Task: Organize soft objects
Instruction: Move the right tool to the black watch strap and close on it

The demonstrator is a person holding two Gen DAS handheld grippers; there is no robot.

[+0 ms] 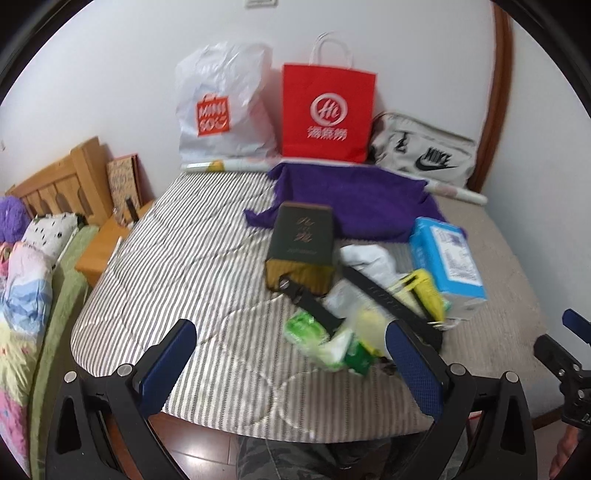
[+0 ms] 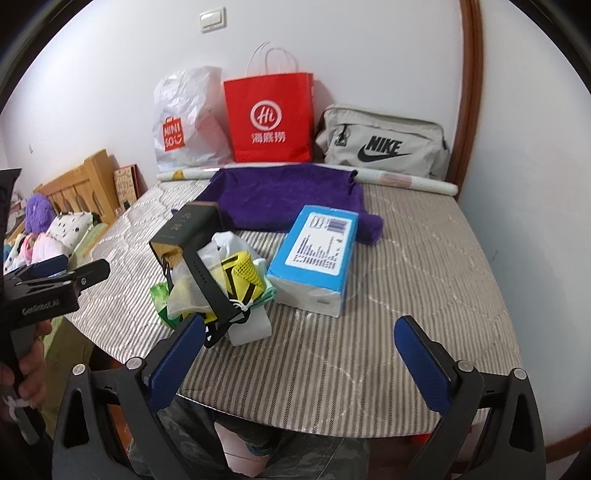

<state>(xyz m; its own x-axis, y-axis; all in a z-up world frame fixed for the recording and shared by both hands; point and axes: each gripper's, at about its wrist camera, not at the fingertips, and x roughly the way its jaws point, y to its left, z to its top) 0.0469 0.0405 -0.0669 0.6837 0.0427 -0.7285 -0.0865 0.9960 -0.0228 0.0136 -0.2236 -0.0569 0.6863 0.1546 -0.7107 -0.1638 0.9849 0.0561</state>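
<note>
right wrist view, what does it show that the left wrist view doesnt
Only the right wrist view shows the whole wall switch and the person's hand gripping the left gripper's handle. Only the left wrist view shows the wooden nightstand beside the bed. Both share the purple towel, blue tissue pack, dark box, black strap, red bag, Miniso bag and Nike bag. Both grippers, left and right, are open.

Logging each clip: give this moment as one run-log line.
left gripper: open, empty | right gripper: open, empty | purple towel: spread flat, untouched | blue tissue pack: on table | phase: pre-grasp
</note>
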